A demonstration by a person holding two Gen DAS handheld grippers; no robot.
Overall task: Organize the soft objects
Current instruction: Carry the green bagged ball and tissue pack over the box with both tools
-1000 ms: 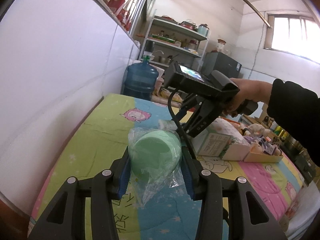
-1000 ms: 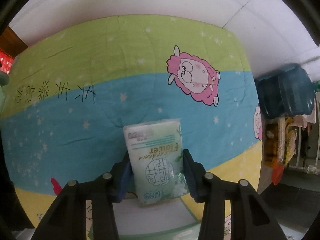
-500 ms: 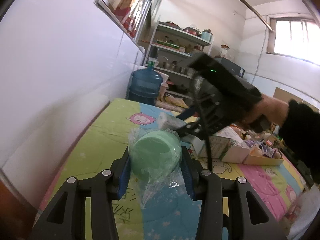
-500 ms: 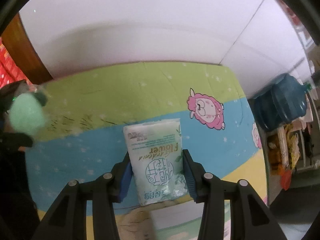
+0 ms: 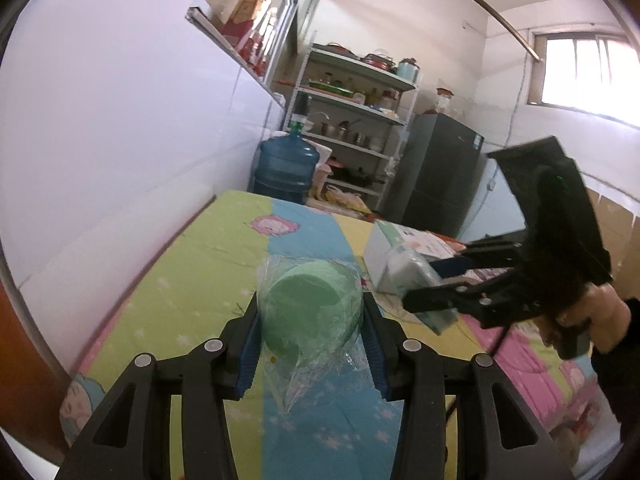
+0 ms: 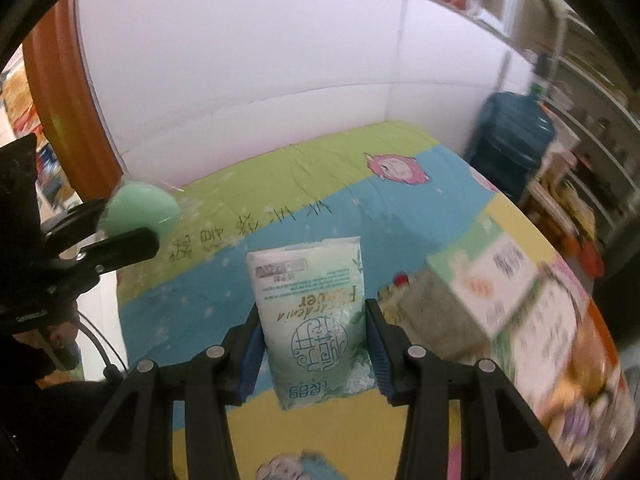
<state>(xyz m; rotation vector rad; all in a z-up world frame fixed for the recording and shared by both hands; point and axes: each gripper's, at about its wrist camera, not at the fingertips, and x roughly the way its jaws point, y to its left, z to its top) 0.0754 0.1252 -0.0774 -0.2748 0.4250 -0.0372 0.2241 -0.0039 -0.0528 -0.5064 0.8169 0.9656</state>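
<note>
My left gripper [image 5: 310,320] was clamped on a green roll [image 5: 310,312] in clear wrap, its blue pads [image 5: 250,334] pressed against both sides, holding it up over the bedsheet [image 5: 192,288]. To its right a box [image 5: 404,252] sat on the sheet. My right gripper [image 6: 314,338] was closed on a tissue pack [image 6: 314,320], gripped at its lower half and lifted above the sheet, near the box. A water jug [image 5: 286,172] stood past the bed's far end.

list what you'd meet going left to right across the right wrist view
left claw holding the green wrapped roll → tissue pack in the right claw → white carton box → blue water jug
</note>
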